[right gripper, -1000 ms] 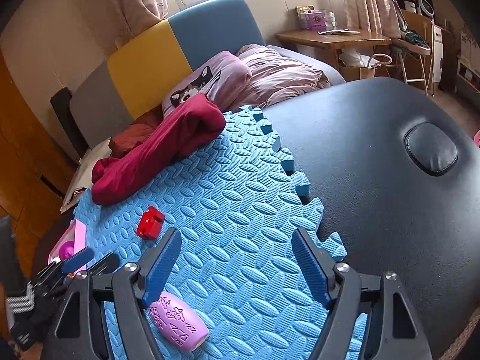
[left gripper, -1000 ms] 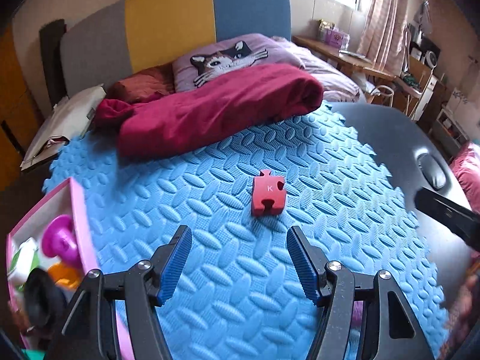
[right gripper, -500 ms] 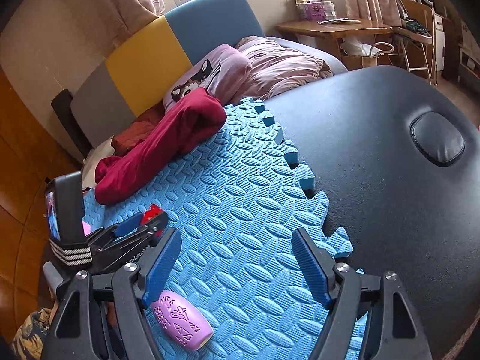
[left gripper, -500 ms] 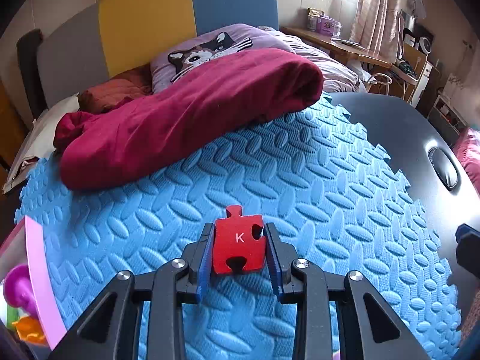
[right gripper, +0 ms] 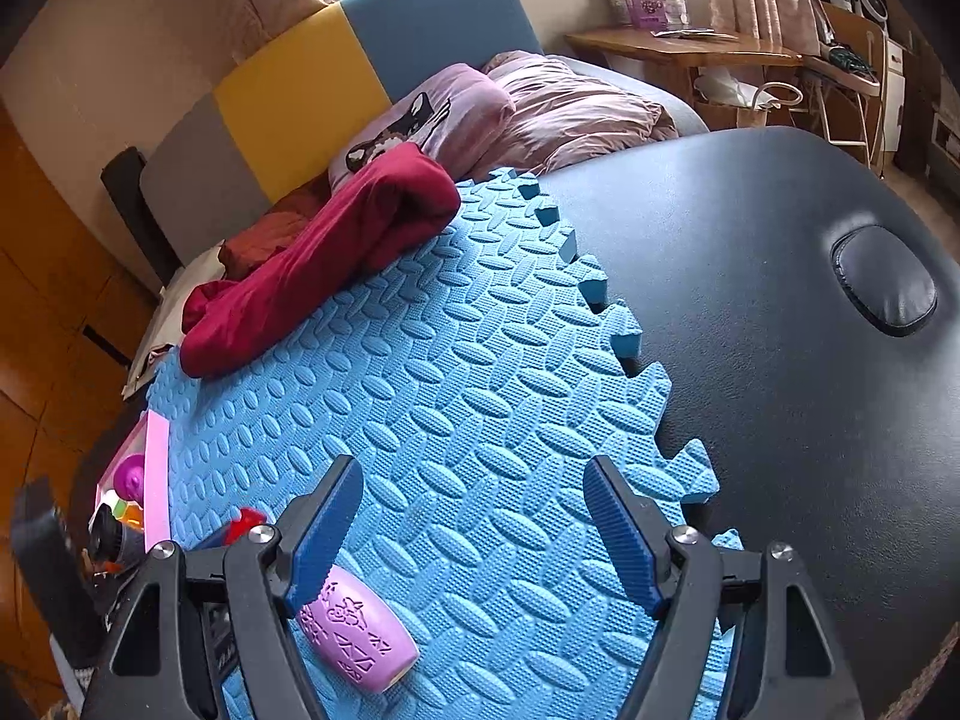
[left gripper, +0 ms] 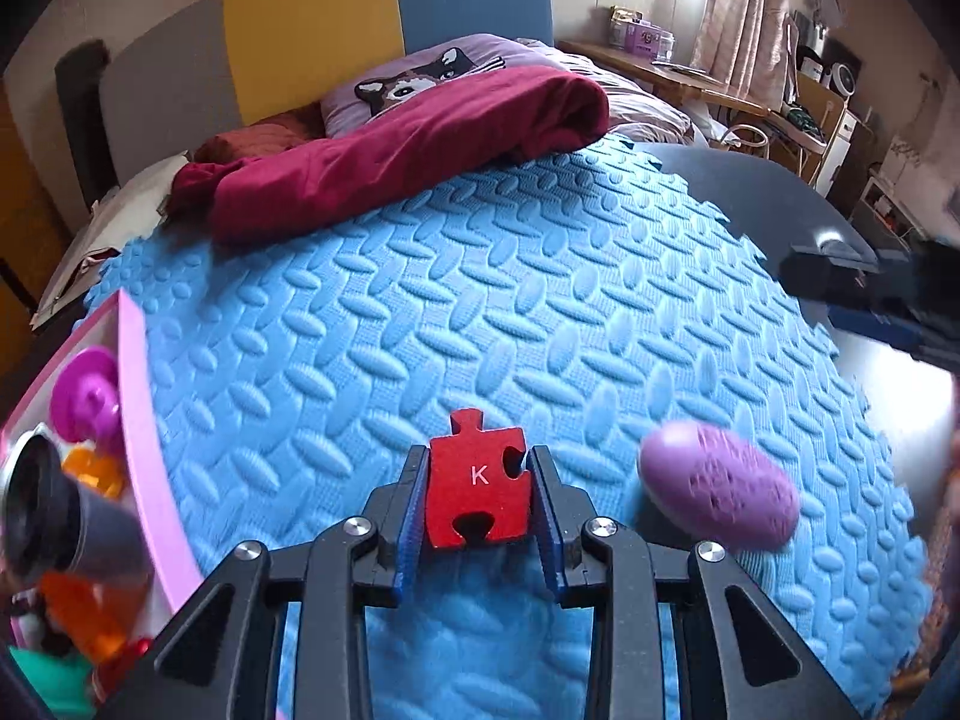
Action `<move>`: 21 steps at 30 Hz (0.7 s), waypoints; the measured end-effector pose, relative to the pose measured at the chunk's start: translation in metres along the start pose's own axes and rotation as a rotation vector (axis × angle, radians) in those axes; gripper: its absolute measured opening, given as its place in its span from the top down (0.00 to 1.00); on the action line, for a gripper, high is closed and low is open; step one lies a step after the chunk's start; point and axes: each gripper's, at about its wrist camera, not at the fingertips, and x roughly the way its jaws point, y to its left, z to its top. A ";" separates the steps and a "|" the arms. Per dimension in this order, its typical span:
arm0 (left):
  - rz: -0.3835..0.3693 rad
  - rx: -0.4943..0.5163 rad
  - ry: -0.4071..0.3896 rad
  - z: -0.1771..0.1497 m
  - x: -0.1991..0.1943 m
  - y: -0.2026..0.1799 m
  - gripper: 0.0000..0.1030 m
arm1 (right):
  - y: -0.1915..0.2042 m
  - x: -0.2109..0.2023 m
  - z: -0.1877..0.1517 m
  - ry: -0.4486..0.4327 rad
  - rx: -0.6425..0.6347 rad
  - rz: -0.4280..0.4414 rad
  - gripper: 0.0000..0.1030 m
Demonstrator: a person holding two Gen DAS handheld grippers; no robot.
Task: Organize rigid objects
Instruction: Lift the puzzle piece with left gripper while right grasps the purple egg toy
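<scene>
My left gripper (left gripper: 478, 492) is shut on a red puzzle piece (left gripper: 478, 487) marked K and holds it above the blue foam mat (left gripper: 480, 300). A purple embossed cup (left gripper: 720, 495) lies on its side on the mat to the right of it. A pink box (left gripper: 135, 420) with several toys stands at the mat's left edge. My right gripper (right gripper: 468, 516) is open and empty over the mat, with the purple cup (right gripper: 354, 630) by its left finger. The red piece (right gripper: 246, 522) and the pink box (right gripper: 157, 474) show at the left there.
A dark red cloth (left gripper: 390, 150) lies bunched along the mat's far edge, with pillows and a headboard behind. The black padded table (right gripper: 780, 300) lies to the right of the mat. A wooden desk (right gripper: 678, 48) stands at the back right.
My left gripper moved forward, closed on the red puzzle piece and pulled it back toward the near left by the pink box. The right gripper stayed open and barely moved.
</scene>
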 end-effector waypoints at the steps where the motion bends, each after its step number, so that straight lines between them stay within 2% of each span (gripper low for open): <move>1: -0.003 0.003 0.002 -0.006 -0.004 -0.001 0.69 | 0.002 0.001 -0.001 0.007 -0.007 0.008 0.25; 5: -0.026 0.012 0.004 -0.027 -0.018 -0.005 0.68 | 0.011 0.004 -0.005 0.031 -0.048 0.056 0.25; 8: -0.025 0.031 -0.004 -0.047 -0.031 -0.010 0.69 | 0.022 0.009 -0.009 0.089 -0.088 0.161 0.25; 10: -0.041 0.024 -0.005 -0.057 -0.037 -0.011 0.69 | 0.035 0.010 -0.014 0.112 -0.153 0.197 0.25; 14: -0.048 0.004 -0.007 -0.078 -0.052 -0.008 0.69 | 0.059 0.013 -0.028 0.147 -0.286 0.187 0.25; 18: -0.042 -0.007 -0.011 -0.092 -0.060 -0.003 0.68 | 0.074 0.022 -0.043 0.183 -0.396 0.133 0.25; 21: -0.047 -0.011 -0.028 -0.097 -0.063 -0.001 0.68 | 0.081 0.034 -0.055 0.225 -0.473 0.061 0.25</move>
